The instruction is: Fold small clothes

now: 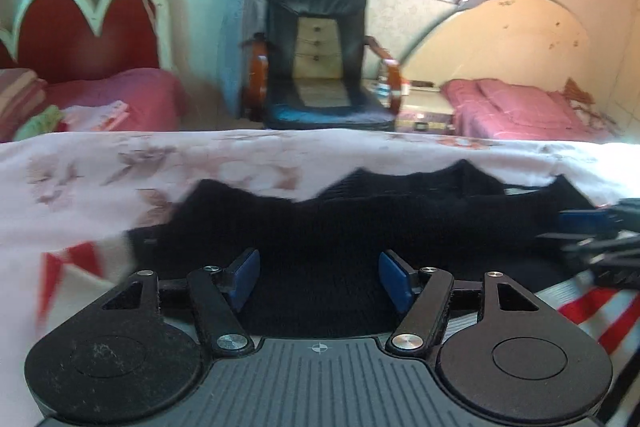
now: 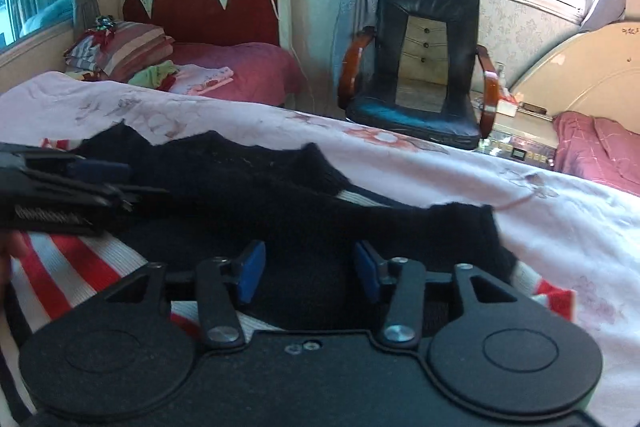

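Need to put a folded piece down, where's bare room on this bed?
Free: the floral sheet beyond and right of the black garment. Crowded: the striped cloth side, where the left claw and right claw work.

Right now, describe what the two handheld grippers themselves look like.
Both match. The left gripper and the right gripper are matte black, each with two flat linkage arms on silver pivot bolts, two round black discs at the base and blue pads on the fingers. The left body is ribbed with a small crosshair mark; the right's is plain with two small screws. No cables or sleeves show.
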A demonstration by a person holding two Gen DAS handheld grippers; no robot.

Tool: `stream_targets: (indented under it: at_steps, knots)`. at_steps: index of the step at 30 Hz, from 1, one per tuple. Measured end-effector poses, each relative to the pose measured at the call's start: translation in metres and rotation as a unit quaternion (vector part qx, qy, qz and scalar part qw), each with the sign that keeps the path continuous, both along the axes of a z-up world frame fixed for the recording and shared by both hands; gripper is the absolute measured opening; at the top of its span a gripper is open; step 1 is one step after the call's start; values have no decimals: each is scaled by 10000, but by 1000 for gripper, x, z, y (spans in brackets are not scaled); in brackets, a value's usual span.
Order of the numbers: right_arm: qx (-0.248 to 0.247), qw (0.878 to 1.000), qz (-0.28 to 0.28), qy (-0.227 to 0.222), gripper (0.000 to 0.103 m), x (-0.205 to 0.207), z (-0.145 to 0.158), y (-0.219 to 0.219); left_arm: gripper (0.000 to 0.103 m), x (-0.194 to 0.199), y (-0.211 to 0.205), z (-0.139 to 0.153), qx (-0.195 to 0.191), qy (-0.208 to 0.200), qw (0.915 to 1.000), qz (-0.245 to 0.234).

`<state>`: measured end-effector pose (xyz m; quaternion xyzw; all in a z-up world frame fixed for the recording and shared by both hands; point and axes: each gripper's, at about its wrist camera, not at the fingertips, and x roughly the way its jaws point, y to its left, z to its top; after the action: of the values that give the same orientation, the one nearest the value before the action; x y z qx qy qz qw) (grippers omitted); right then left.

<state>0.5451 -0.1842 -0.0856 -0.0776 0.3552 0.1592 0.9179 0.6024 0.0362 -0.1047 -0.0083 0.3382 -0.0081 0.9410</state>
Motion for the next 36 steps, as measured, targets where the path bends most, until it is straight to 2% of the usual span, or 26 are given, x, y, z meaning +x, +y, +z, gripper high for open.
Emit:
stream_targets:
  at_steps: [1, 2, 3, 4, 5, 6, 9, 11, 12, 13, 14, 15, 18, 19, 23, 26, 29, 32, 33, 36]
  knots:
    - [-64, 9998, -212, -25, 45, -1, 1, -16, 65, -5, 20, -3, 21, -34, 9999, 127]
    - [-23, 9991, -430, -15, 40, -3, 3, -37, 65, -11, 37, -5, -121, -124, 9998, 98]
    - [46, 9978, -665, -8, 39, -4, 4, -57, 65, -15, 52, -7, -272, -131, 9994, 138]
    - [96, 9969, -786, 51, 38, -4, 5, -70, 66, -15, 57, -8, -238, -87, 9993, 269]
    - [336, 9962, -793, 102, 39, -3, 5, -81, 67, -13, 60, -10, -271, -4, 9989, 373]
    - [333, 9957, -859, 128, 42, -2, 5, -82, 67, -12, 62, -11, -365, -14, 9984, 425]
    - [279, 9949, -962, 80, 41, -9, 15, -68, 67, -23, 46, -2, -206, -194, 9986, 451]
    - [371, 9970, -670, -101, 41, -26, 27, -52, 67, -39, 23, 12, -197, -483, 9986, 128]
    - [435, 9981, -417, -92, 40, -33, 31, -41, 67, -45, 8, 18, -105, -639, 9979, 19]
    - [443, 9988, -214, -45, 38, -38, 30, -30, 67, -50, -6, 21, -168, -704, 9973, -121]
    - [438, 9990, 90, 72, 38, -45, 25, -6, 67, -53, -18, 19, -304, -649, 9969, -313]
    - [438, 9990, 90, 72, 38, -45, 25, -6, 67, -54, -33, 16, -307, -568, 9968, -474]
    - [171, 9993, 314, 116, 40, -54, 12, 25, 67, -56, -65, 1, 97, -338, 9970, -685]
    - [89, 9994, 317, 64, 40, -58, 10, 29, 67, -58, -66, -2, 161, -368, 9969, -680]
    - [-25, 9999, 158, 49, 41, -63, 10, 17, 68, -66, -38, 0, 3, -314, 9985, -459]
    - [13, 9999, -116, 105, 41, -72, 13, -16, 76, -83, -2, -3, 63, -290, 9993, -230]
    - [82, 9991, -405, 107, 37, -84, 14, -51, 76, -97, 27, -6, -1, -334, 9994, -46]
    - [-44, 9984, -559, 66, 37, -90, 16, -48, 75, -103, 16, 3, 123, -315, 9994, 54]
    - [-20, 9982, -606, 26, 40, -93, 21, -40, 75, -108, 9, 7, 55, -402, 9992, -31]
    - [284, 9992, -237, -151, 39, -110, 34, -11, 75, -126, -23, 14, 22, -520, 9979, -393]
